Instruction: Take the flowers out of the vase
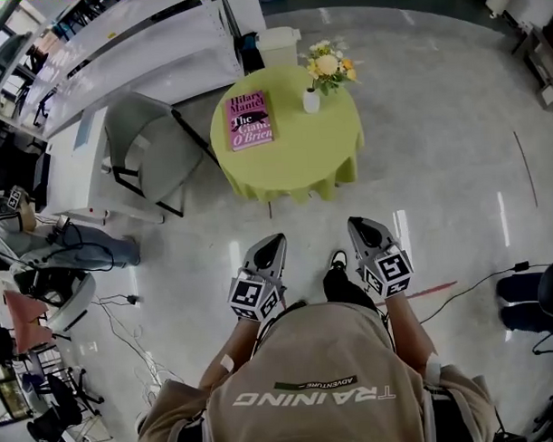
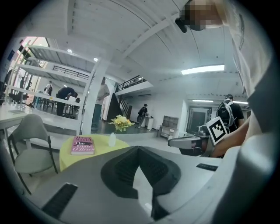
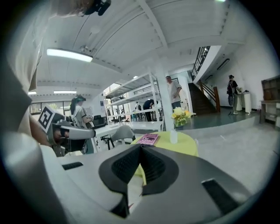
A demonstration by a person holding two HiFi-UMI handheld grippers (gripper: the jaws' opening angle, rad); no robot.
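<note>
Left gripper [image 1: 275,240] and right gripper [image 1: 358,224] are both pinched together on nothing, with the flowers [image 1: 327,66] upright in the vase [image 1: 311,101] by the table's [image 1: 284,170] far edge, straight ahead between them and well apart.

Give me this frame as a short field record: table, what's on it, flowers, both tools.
table: round table, yellow-green cloth, ahead of the person
on it: pink book, white vase
flowers: flowers yellow, in the vase, not yet taken out
left tool: left tool shut, empty, short of the table
right tool: right tool shut, empty, short of the table
beside table: grey chair
</note>
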